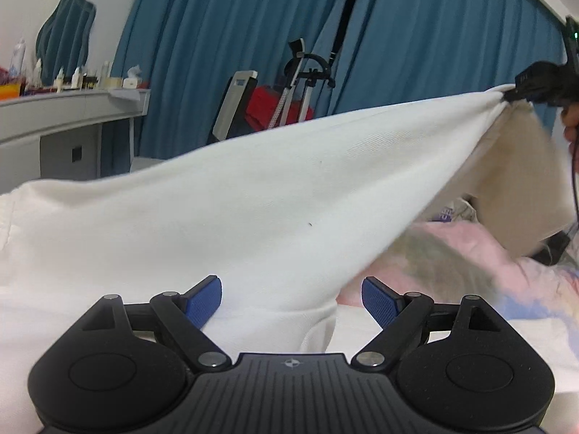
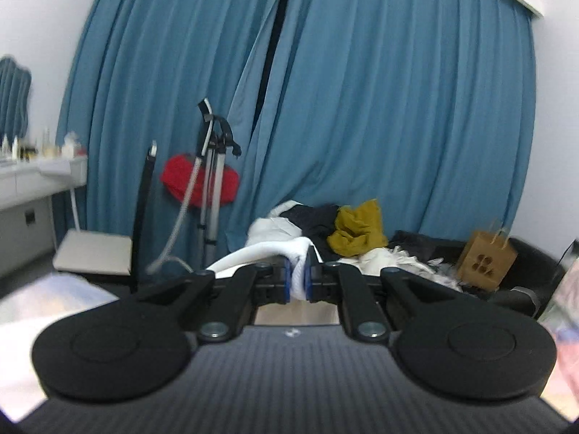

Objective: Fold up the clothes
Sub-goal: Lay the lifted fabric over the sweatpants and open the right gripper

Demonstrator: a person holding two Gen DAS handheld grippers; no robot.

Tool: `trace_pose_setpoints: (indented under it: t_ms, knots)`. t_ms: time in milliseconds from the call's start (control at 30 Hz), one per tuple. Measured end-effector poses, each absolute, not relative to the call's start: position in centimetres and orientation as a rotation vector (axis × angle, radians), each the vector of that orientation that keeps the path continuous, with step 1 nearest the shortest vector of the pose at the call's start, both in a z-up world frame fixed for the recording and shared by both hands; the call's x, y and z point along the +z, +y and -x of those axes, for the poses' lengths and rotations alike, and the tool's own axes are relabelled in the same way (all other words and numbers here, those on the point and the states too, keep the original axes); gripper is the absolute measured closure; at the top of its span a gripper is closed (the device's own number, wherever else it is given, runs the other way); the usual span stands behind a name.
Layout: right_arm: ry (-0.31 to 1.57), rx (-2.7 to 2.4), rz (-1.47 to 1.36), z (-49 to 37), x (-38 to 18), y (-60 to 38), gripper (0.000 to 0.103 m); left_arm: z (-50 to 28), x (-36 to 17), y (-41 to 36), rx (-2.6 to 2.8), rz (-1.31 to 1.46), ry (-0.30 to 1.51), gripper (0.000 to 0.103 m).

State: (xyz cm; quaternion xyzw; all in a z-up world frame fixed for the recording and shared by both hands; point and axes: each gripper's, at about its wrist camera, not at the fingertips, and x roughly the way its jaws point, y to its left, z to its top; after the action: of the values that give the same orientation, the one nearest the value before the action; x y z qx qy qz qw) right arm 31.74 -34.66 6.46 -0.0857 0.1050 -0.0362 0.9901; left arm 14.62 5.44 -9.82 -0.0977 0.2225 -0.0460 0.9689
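A white garment point(image 1: 253, 195) stretches across the left wrist view, from low on the left up to the upper right. My right gripper point(image 1: 521, 88) pinches its raised corner there. In the right wrist view my right gripper point(image 2: 297, 278) is shut on a bunched white fold of the garment point(image 2: 275, 251). My left gripper point(image 1: 291, 300) is open, its blue pads point(image 1: 204, 302) wide apart, just above the garment's lower part and holding nothing.
A pastel pink and blue bed cover point(image 1: 470, 271) lies under the garment. Blue curtains point(image 2: 362, 108) hang behind. A heap of clothes point(image 2: 358, 235) and a brown paper bag point(image 2: 485, 260) sit on a dark sofa. A dresser point(image 1: 54, 119) stands left, a garment steamer point(image 2: 213, 181) beside it.
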Motion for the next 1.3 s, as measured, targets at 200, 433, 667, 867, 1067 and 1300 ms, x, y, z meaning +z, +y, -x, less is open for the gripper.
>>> trace_pose_setpoints:
  t_ms: [200, 433, 667, 867, 1067, 1300]
  knots:
    - [0.422, -0.109, -0.002, -29.3, -2.1, -38.1, 0.092, -14.9, -10.7, 4.5, -0.142, 0.177, 0.478, 0.016]
    - [0.558, -0.114, -0.322, -20.9, -13.3, -39.1, 0.089, -14.5, -12.0, 3.4, -0.206, 0.153, 0.490, 0.016]
    - [0.577, -0.180, -0.634, -12.2, -16.2, -39.2, 0.064, -13.2, -13.0, 1.8, -0.285, 0.123, 0.494, 0.016]
    - [0.526, -0.247, -0.724, -10.4, -16.5, -41.5, 0.054, -11.9, -12.5, 0.2, -0.327, 0.104, 0.510, 0.016]
    - [0.477, -0.312, -0.773, -9.9, -16.7, -44.4, 0.054, -10.5, -11.3, -4.3, -0.413, -0.025, 0.480, 0.016]
    - [0.433, -0.350, -0.791, -9.0, -16.1, -48.1, 0.054, -11.0, -10.8, -11.2, -0.511, -0.133, 0.455, 0.016]
